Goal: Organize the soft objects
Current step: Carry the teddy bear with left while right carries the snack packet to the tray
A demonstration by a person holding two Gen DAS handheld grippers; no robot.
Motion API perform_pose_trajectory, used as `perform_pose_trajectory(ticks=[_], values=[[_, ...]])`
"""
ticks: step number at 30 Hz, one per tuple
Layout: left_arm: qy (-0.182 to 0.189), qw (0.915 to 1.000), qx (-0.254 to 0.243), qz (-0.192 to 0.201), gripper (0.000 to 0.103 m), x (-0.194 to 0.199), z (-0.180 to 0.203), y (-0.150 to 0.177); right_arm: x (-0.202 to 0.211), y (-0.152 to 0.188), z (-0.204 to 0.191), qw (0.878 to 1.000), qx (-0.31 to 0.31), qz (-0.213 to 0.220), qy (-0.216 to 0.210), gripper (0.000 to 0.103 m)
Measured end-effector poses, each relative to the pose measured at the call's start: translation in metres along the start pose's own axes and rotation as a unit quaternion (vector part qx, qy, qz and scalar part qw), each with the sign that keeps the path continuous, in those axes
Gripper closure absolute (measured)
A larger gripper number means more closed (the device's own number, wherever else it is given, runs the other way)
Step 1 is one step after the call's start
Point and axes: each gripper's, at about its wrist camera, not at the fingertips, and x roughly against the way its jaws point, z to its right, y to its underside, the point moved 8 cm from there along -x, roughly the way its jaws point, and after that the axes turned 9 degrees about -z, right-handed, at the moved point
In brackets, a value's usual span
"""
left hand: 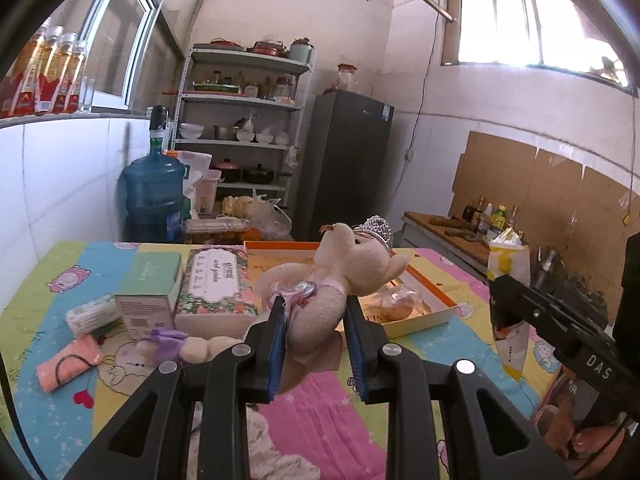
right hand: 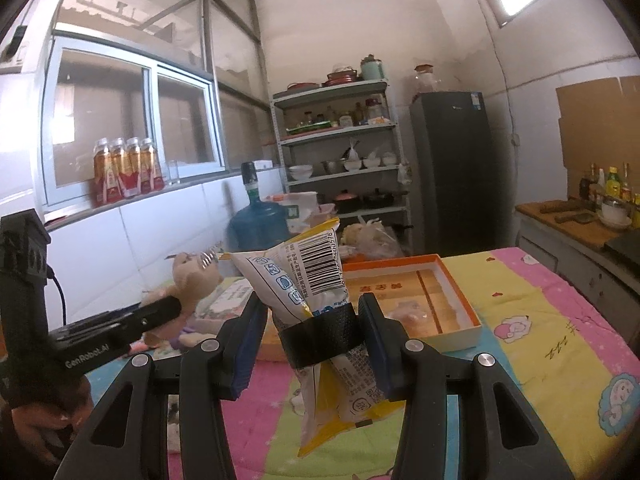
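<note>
Home kitchen: fridge flanked by shelf rack of bowls and pots, counter with sauce bottles.

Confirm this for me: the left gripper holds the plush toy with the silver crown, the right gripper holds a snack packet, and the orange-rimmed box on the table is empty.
Not quite. The orange-rimmed box is not empty: a clear-wrapped bread roll lies in it, as the left wrist view shows. The rest holds: the left gripper clamps the crowned plush toy, and the right gripper holds the snack packet.

White-tiled kitchen, sunlit window
</note>
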Motion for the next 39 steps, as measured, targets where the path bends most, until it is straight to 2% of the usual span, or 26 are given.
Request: perform_pose_trajectory(ticks=[17,26,33,36,39], values=[[0.006,0.9997,-0.012,-0.022,0.075,-0.059,0.034,-0.03,-0.045,-0.027,0.041,1.0,0.001,-0.011,-0.001,0.054],[0.014,0.999,0.005,-0.041,0.075,-0.103,0.052,-0.046,-0.082,-0.055,0.08,1.0,0.006,-0.026,0.006,0.054],[0.004,0.9971,0.015,-0.075,0.075,-0.157,0.057,-0.044,-0.127,-0.07,0.119,0.998,-0.018,-0.059,0.01,0.054],[0.003,0.9955,0.02,-0.093,0.075,-0.178,0.055,-0.039,-0.151,-0.066,0.135,0.996,-0.028,-0.079,0.023,0.054],[0.003,0.9941,0.023,-0.106,0.075,-0.19,0.053,-0.035,-0.17,-0.059,0.144,0.994,-0.04,-0.099,0.018,0.054]])
